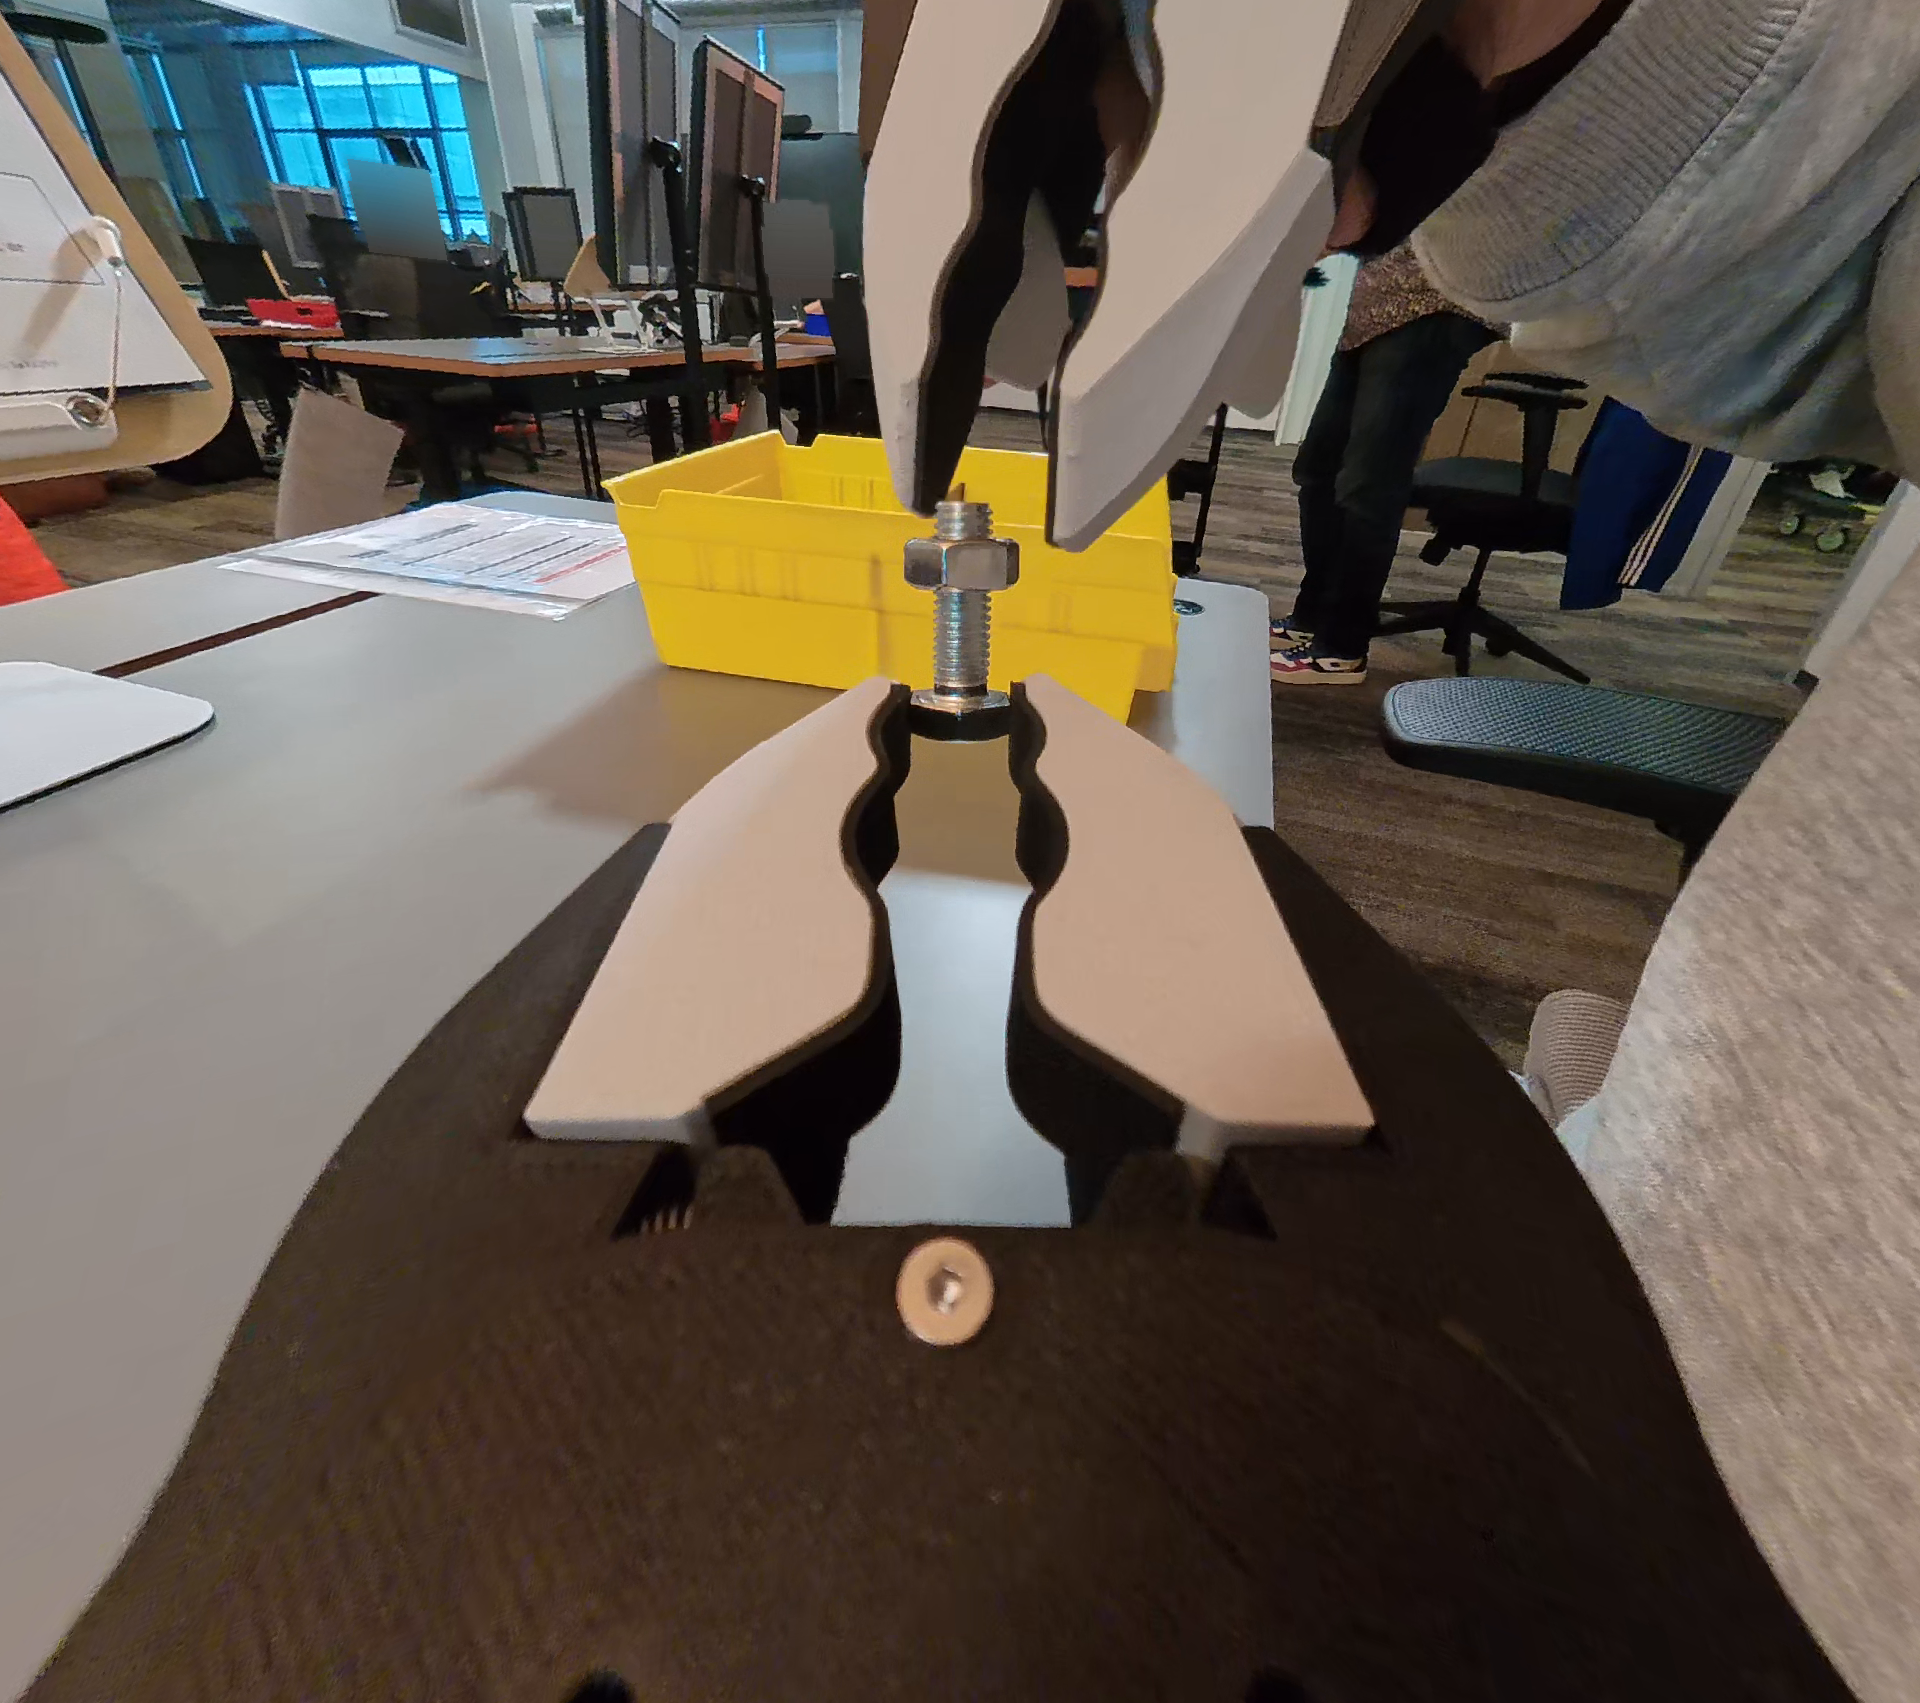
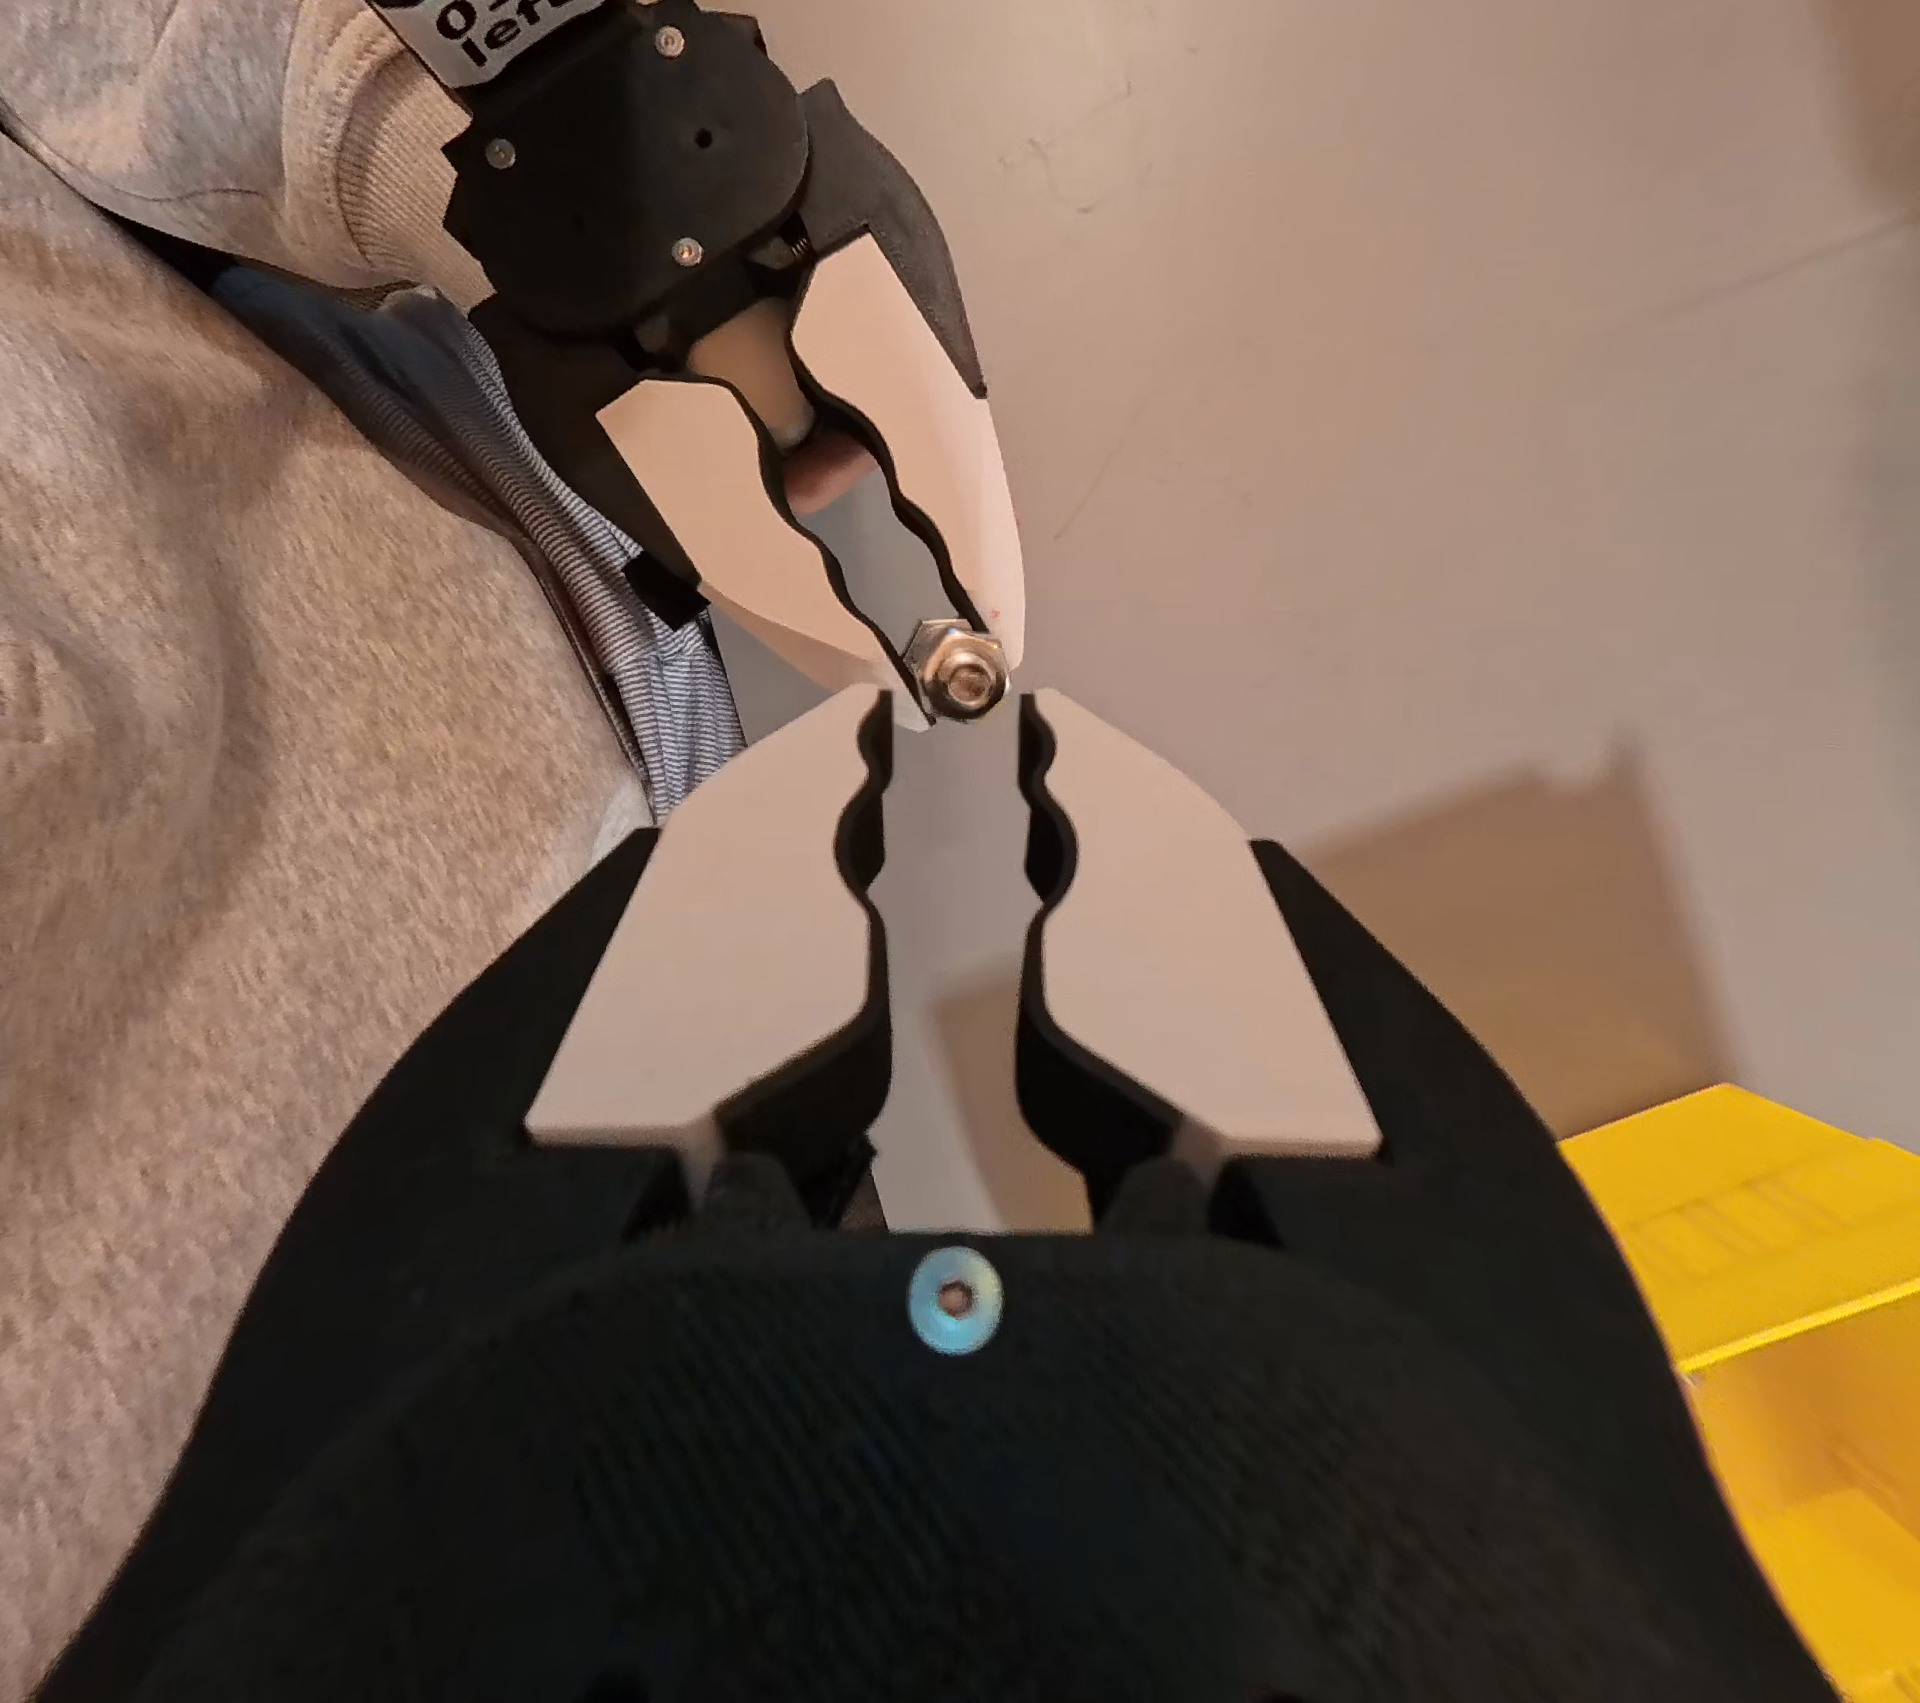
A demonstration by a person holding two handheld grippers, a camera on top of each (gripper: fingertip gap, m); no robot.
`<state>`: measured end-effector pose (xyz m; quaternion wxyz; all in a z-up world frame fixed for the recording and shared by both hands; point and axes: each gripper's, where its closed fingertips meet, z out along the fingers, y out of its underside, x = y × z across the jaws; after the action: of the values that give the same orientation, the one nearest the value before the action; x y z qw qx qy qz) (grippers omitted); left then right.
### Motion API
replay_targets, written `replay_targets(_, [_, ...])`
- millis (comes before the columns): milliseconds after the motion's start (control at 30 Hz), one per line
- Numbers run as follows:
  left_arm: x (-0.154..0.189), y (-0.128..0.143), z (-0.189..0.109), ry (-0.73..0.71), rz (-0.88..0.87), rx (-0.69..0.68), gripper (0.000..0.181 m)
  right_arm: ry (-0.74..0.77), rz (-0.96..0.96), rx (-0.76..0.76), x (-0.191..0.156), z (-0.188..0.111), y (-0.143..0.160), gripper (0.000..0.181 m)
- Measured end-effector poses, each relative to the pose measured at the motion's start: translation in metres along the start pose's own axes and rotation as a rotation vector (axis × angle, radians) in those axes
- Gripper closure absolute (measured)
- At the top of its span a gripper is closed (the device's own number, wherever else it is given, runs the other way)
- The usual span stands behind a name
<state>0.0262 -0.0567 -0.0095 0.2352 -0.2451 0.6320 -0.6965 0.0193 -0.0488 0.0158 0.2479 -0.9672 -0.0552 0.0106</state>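
Between the left gripper's [image 1: 958,703] tips at frame centre, jaws narrowed, a bolt [image 1: 962,614] stands upright, clamped by its head. A nut [image 1: 960,562] sits partway down its thread. Above, the right gripper [image 1: 987,510] hangs apart around the bolt's top, one tip touching or nearly. Behind stands a yellow bin [image 1: 779,583]; its contents are hidden.

A silver bolt [image 1: 961,630] stands upright, head clamped low, a hex nut [image 1: 961,562] threaded near its top.
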Motion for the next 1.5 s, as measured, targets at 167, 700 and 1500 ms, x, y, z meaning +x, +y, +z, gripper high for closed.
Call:
replay_targets(167, [0.003, 0.0, 0.001, 0.004, 0.017, -0.003, 0.162, 0.008, -0.027, -0.006, -0.002, 0.007, 0.001, 0.156])
replay_targets(700, [0.003, -0.001, 0.0, 0.008, 0.017, 0.007, 0.162, 0.019, 0.017, -0.042, 0.007, 0.003, 0.013, 0.16])
replay_targets(1500, [0.003, 0.0, 0.001, 0.013, 0.012, 0.006, 0.162, 0.015, -0.006, -0.02, -0.001, 0.001, 0.008, 0.156])
